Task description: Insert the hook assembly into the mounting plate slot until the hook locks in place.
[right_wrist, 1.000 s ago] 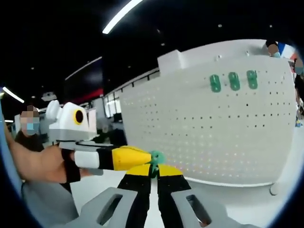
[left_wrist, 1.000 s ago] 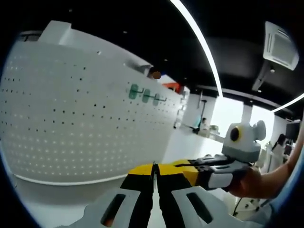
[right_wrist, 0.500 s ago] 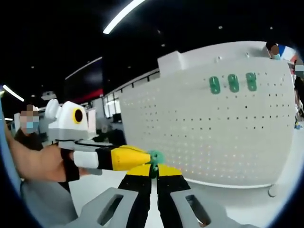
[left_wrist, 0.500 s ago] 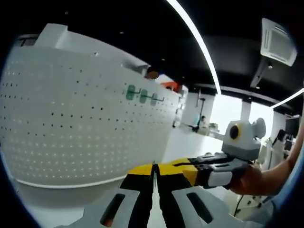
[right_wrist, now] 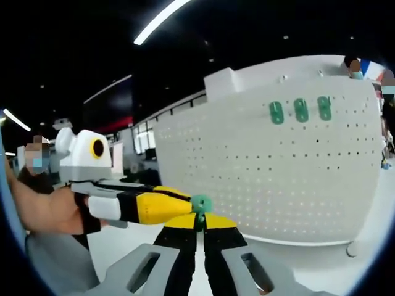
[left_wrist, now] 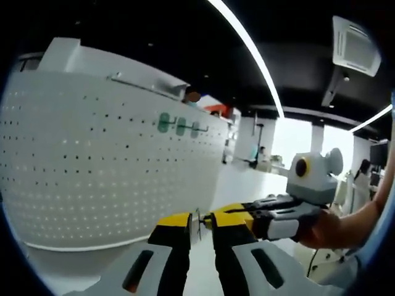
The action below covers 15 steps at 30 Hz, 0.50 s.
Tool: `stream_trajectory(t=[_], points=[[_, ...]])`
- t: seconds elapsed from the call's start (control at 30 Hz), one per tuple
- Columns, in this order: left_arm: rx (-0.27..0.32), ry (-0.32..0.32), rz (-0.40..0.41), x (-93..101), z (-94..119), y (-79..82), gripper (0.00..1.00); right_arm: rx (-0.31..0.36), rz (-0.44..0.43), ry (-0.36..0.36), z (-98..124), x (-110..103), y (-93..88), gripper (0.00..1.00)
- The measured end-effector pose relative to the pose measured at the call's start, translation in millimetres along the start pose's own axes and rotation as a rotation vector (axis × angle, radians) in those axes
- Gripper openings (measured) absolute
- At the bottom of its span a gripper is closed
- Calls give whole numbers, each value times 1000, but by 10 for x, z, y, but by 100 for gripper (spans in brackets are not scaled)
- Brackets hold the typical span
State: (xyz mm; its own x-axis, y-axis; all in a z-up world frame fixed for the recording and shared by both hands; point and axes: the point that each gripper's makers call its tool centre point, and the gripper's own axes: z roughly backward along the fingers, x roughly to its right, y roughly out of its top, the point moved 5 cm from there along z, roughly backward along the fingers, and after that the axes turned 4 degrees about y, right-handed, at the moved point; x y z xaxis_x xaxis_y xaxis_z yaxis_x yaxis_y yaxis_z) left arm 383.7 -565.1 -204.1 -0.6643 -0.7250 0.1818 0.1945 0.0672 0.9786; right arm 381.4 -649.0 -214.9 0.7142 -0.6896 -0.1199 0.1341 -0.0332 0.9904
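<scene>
- right gripper [right_wrist: 197, 223] clenched on the green hook assembly [right_wrist: 201, 204], short of the white pegboard [right_wrist: 308, 179];
- left gripper [left_wrist: 200, 223] slightly parted, beside the hook;
- pegboard lies ahead; three green hooks [right_wrist: 300, 110] near its top edge.

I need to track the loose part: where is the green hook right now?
In the right gripper view the green hook sits at the tips of the right hand-held gripper, beside the left hand-held gripper, short of the pegboard.

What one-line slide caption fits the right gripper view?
Right gripper, jaws shut on a small green hook piece, meets the left gripper before a white perforated pegboard bearing three green hooks.
</scene>
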Motion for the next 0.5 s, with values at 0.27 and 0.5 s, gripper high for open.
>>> stream_trajectory(t=[0.27, 0.5], points=[[12, -16, -8, 31, 5, 38, 27, 4, 4, -13, 27, 36, 15, 1], [13, -12, -38, 30, 25, 51, 39, 11, -2, -22, 48, 63, 25, 1]])
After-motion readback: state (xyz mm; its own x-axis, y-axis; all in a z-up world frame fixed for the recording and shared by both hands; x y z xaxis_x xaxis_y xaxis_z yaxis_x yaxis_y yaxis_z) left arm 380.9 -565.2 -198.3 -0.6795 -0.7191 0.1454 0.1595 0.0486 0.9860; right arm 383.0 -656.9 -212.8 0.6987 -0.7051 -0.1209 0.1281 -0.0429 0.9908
